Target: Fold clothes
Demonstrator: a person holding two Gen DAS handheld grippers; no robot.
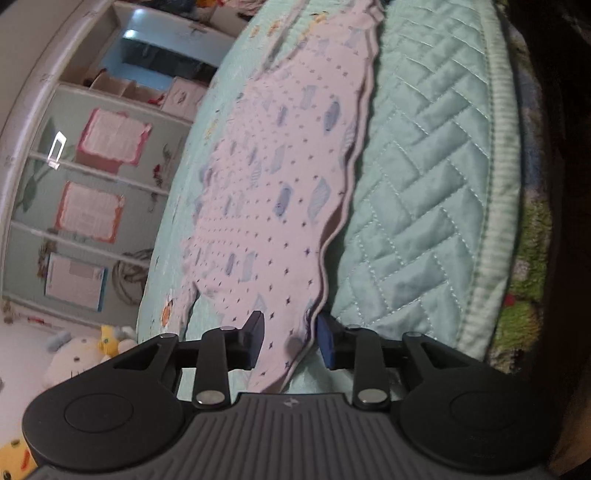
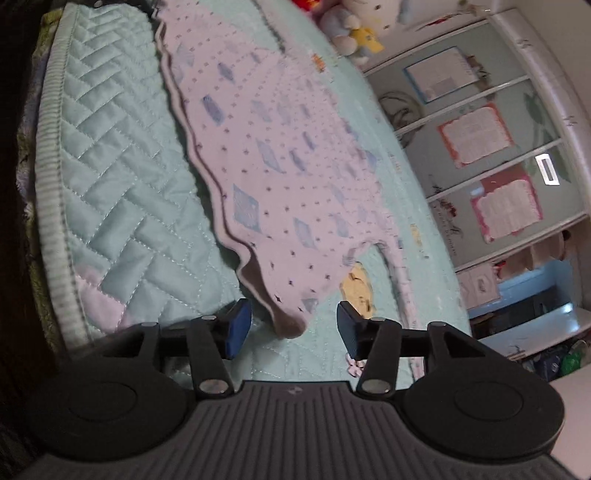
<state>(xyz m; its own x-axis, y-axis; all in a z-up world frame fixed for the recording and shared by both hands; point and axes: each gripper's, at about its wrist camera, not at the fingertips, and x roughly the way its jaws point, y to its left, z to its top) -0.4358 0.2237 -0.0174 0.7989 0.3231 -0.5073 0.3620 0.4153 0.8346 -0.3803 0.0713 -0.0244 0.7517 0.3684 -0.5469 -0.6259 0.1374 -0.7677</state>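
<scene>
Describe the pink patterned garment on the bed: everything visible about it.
The pink garment is soft knit fabric printed with small dark stars and blue patches. It lies flat on the mint quilted bedspread, doubled over, its wavy layered edges aligned. One corner lies between the left gripper's parted pads; the other corner lies loose before the open right gripper.

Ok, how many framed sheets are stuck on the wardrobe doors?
3. In the right wrist view: blue-framed sheet nearest the plush toys, orange-framed sheet in the middle, pink-framed sheet nearest the shelves. More may sit outside the frame.
</scene>
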